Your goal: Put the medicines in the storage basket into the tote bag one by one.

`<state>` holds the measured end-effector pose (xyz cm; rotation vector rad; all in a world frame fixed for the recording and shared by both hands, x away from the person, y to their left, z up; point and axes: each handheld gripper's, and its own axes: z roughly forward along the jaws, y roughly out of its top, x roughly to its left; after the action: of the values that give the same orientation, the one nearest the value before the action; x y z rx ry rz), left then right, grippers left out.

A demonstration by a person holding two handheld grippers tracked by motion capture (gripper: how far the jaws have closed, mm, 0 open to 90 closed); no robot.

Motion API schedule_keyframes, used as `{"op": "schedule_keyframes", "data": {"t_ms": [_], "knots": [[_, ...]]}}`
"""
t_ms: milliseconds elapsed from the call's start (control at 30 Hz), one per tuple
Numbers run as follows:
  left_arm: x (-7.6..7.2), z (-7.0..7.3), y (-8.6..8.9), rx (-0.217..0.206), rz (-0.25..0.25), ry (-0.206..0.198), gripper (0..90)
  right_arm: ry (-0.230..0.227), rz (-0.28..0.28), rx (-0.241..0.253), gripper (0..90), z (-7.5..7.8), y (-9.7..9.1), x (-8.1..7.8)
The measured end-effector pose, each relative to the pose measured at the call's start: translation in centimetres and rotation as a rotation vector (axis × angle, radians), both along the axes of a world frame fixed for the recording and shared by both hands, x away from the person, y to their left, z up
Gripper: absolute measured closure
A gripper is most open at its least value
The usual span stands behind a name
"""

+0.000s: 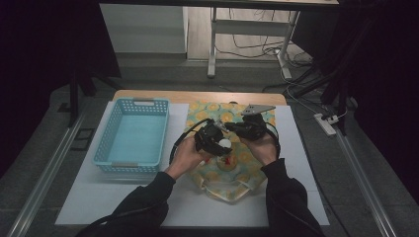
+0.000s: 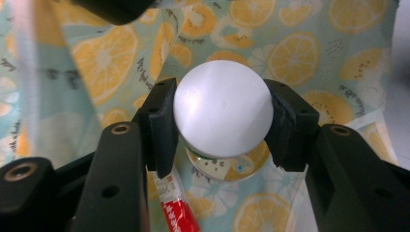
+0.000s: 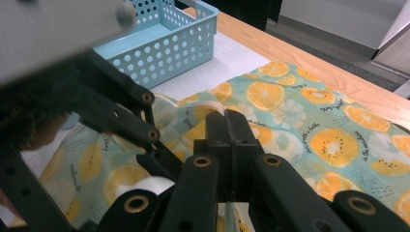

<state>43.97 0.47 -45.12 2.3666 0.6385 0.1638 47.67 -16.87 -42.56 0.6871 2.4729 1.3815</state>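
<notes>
Gripping a white-capped bottle (image 2: 222,116) by its cap, the left tongs (image 2: 221,126) hold it over the bag (image 3: 309,121). The right tongs (image 3: 231,130) are clamped tight on the bag's edge, beside the basket (image 1: 132,136)

Looks like a lab or recording room. Dark curtains (image 1: 44,39) flanking a wooden table (image 1: 197,96), metal floor rails (image 1: 44,168) beside it, power strip (image 1: 326,123) and loose cables (image 1: 257,49) beyond it.

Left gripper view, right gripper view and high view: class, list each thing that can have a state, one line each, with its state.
Left gripper: shut on white-capped bottle.
Right gripper: shut, pinching the fruit-print bag edge.
Fruit-print bag: lying on the table, mouth lifted.
Blue basket: upright, empty.
</notes>
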Motion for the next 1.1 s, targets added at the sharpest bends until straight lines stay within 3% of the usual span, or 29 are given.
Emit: {"op": "schedule_keyframes", "data": {"t_ms": [433,600,667,767,933,1100], "knots": [[0.5,-2.0,-1.2,0.03,-0.003,0.029,50.1,0.002,-0.003,-0.005,90.0,-0.1,-0.1,0.1],[0.7,-2.2,-1.0,-0.009,0.001,0.04,48.2,0.001,-0.002,-0.005,90.0,-0.1,-0.1,0.1],[0.7,-1.9,-0.9,-0.034,0.01,0.046,39.9,0.0,-0.002,-0.003,90.0,-0.1,-0.1,0.1],[0.4,-1.2,-0.5,-0.047,0.015,0.03,32.1,0.001,-0.002,-0.003,90.0,-0.1,-0.1,0.1],[-0.4,-0.3,0.5,-0.106,0.015,0.034,20.4,0.001,0.001,-0.004,90.0,0.0,-0.1,0.0],[-1.4,0.1,1.6,-0.104,0.002,0.025,13.4,0.003,0.006,-0.009,90.0,0.0,0.0,0.0]]}}
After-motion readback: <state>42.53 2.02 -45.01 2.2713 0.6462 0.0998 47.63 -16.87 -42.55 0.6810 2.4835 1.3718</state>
